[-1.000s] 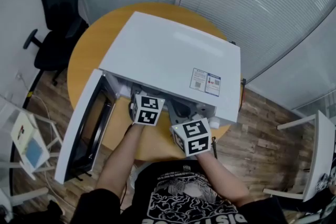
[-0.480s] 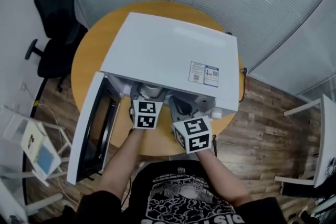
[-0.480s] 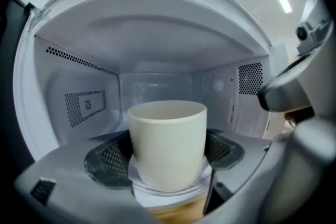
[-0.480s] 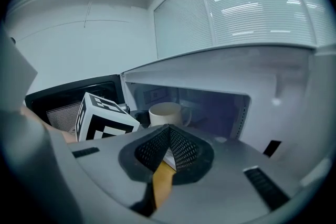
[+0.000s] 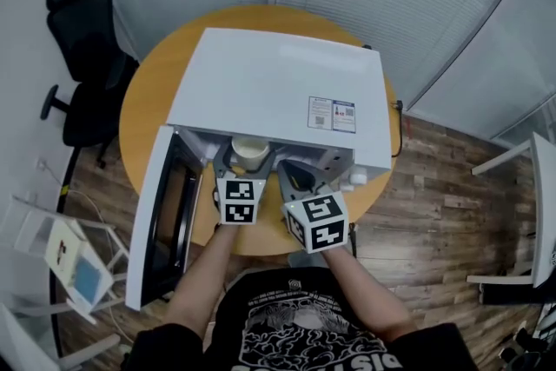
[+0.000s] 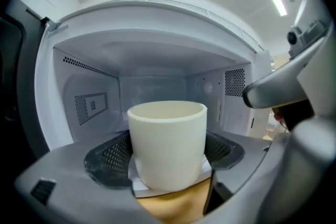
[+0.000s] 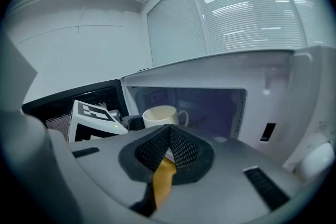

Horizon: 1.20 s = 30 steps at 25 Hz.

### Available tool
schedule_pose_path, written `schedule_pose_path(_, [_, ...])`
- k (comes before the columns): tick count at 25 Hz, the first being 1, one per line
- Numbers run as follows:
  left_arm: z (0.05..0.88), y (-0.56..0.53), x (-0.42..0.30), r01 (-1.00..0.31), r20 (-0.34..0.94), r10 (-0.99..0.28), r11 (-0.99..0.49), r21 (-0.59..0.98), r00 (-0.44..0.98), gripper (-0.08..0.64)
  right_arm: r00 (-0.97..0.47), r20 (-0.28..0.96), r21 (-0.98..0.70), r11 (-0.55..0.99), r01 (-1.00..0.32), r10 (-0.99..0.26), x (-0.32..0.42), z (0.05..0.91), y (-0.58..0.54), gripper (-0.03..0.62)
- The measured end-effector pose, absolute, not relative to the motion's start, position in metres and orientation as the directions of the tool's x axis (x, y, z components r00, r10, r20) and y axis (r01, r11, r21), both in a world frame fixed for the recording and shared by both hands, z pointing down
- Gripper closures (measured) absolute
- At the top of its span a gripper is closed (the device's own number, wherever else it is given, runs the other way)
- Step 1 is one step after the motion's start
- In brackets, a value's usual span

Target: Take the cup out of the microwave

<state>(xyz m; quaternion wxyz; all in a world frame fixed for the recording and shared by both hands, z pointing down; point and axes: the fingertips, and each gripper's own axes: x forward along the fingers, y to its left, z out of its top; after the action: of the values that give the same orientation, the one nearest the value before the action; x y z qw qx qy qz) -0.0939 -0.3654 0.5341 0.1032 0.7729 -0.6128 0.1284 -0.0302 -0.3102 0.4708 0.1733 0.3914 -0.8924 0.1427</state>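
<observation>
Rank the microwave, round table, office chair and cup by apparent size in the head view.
1. Microwave, door open. The round table has a wider outline but is mostly covered by the microwave, so the order of these two is unsure.
2. Office chair.
3. Cup, only partly showing.

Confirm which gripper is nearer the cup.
Left. The left gripper has its jaws clamped on the cup at the microwave opening; the right gripper sits to its right, jaws shut, clear of it.
</observation>
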Motion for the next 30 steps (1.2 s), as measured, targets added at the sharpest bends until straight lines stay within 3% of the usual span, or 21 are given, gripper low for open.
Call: schedule_pose_path(30, [0.488,-0.250,-0.089,-0.949,0.291,-0.904,-0.308,0.069,0.314,0.137,-0.545,0.356,-0.077,0.557,-0.827,-0.759,-0.016,0.434,-0.237,0.577])
